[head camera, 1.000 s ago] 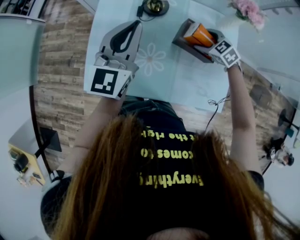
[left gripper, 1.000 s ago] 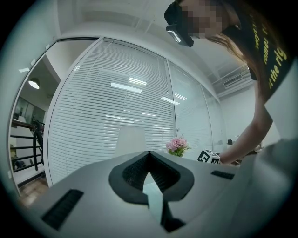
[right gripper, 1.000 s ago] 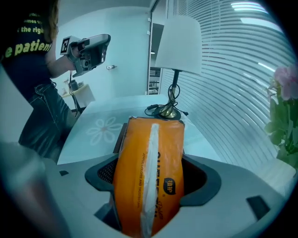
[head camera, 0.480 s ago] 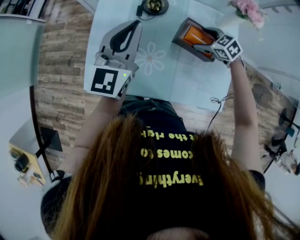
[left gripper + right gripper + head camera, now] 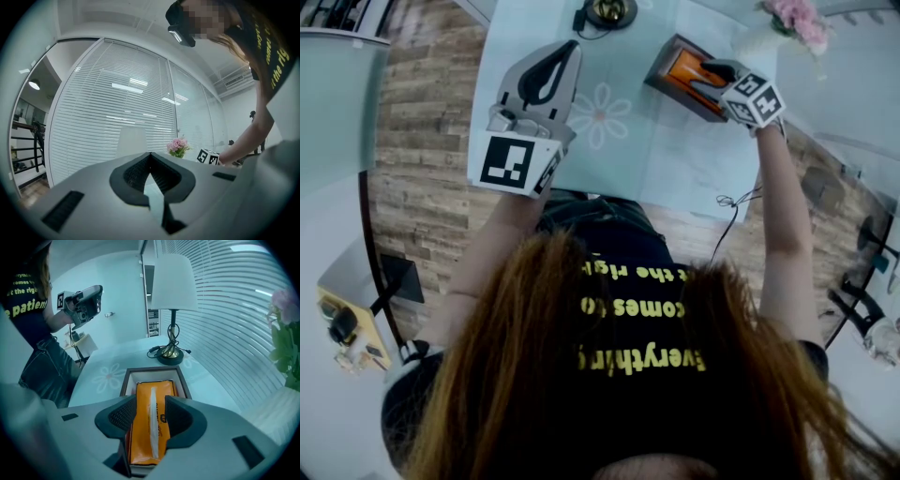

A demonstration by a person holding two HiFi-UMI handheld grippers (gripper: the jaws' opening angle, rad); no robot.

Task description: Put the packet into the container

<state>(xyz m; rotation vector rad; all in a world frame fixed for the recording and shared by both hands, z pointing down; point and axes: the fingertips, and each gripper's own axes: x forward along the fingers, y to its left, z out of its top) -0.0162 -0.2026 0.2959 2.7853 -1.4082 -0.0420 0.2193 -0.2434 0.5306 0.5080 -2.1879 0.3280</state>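
Note:
An orange packet (image 5: 149,423) lies flat inside the dark-rimmed rectangular container (image 5: 154,371) on the pale table. My right gripper (image 5: 150,399) hovers tilted down just above it. Its jaws have just been closing and stand half apart, one pad over each side of the packet, and neither presses on it. In the head view the right gripper (image 5: 712,70) sits over the container (image 5: 661,82) at the upper right, with the packet (image 5: 684,67) showing as an orange strip. My left gripper (image 5: 572,47) is held level at the left, tips together and empty; the left gripper view shows the left gripper (image 5: 150,154) the same way.
A table lamp (image 5: 173,287) stands beyond the container, and its round base (image 5: 611,13) with a cable is at the table's far edge. Pink flowers (image 5: 797,21) stand at the far right. A thin cable (image 5: 731,202) hangs off the table's near edge.
The orange packet, tilted up out of the container a second ago, now lies down inside it. The right gripper rolled slightly and its jaws narrowed. The left gripper kept still.

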